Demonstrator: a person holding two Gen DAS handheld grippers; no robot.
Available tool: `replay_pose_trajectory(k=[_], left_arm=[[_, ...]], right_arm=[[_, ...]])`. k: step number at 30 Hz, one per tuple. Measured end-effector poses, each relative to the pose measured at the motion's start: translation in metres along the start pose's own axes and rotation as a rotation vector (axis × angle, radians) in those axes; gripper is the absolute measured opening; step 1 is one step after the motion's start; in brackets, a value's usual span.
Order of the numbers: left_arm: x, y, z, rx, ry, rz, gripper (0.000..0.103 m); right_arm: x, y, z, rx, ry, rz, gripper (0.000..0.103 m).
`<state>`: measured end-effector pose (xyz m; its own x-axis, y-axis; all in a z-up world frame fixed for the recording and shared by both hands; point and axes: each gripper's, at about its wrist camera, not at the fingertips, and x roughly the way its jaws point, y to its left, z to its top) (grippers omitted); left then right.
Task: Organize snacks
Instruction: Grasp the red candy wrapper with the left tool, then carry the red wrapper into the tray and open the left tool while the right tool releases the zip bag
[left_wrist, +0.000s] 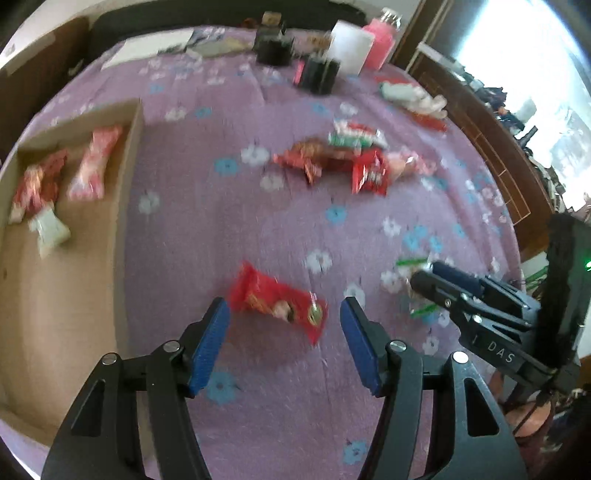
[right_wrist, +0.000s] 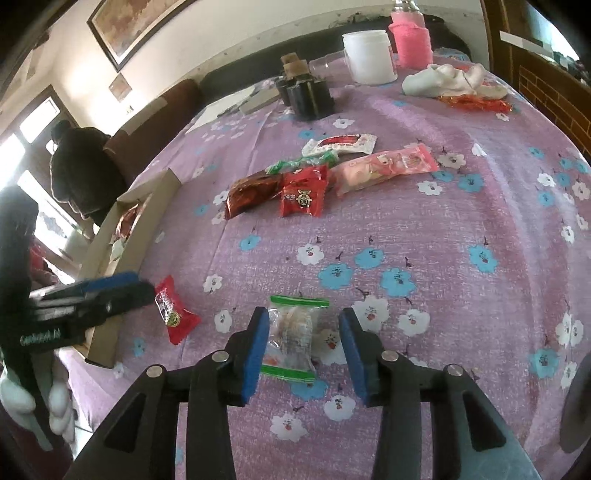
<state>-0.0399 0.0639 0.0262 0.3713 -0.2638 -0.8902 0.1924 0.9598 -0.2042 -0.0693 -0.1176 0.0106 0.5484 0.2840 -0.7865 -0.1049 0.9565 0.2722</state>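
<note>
- Left wrist view is smeared with motion blur; wrappers in the cardboard box (left_wrist: 133, 155) are hard to read, and the box is cut off at the frame edge
- Left gripper (left_wrist: 284, 314) tilts down, jaws apart, the red snack packet (left_wrist: 280, 301) lying on the purple cloth (left_wrist: 258, 229) between the tips, untouched
- Right gripper (right_wrist: 303, 328) jaws apart; clear green-edged packet (right_wrist: 293, 336) between them, against the left pad
- Snack pile (right_wrist: 295, 184) further back; white tub (right_wrist: 369, 55) and pink bottle (right_wrist: 412, 40) beyond
</note>
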Motion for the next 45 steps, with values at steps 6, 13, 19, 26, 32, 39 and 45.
replay_pose_trajectory(k=[6,13,19,26,32,39,45], left_arm=[[0.021,-0.013,-0.001,0.016,-0.035,0.137,0.062],[0.028,-0.026,-0.004,0.115,-0.124,0.181,0.050],[0.013,-0.016,-0.010,0.084,-0.141,0.083,0.042],[-0.025,0.001,-0.016,0.010,-0.210,-0.005,0.042],[-0.063,0.034,-0.026,-0.048,-0.282,-0.017,0.042],[-0.094,0.104,-0.032,-0.139,-0.340,0.082,0.042],[-0.093,0.171,-0.026,-0.221,-0.323,0.164,0.043]], right_arm=[[0.006,0.013,-0.003,-0.045,-0.005,-0.019,0.050],[0.009,0.022,-0.006,-0.091,-0.022,-0.082,0.040],[0.005,0.018,-0.008,-0.083,-0.031,-0.083,0.032],[-0.007,0.019,-0.009,-0.066,-0.057,-0.063,0.032],[-0.016,0.039,-0.005,-0.095,-0.079,-0.046,0.032],[-0.023,0.086,0.007,-0.163,-0.091,0.000,0.032],[-0.022,0.152,0.026,-0.274,-0.118,0.076,0.032]])
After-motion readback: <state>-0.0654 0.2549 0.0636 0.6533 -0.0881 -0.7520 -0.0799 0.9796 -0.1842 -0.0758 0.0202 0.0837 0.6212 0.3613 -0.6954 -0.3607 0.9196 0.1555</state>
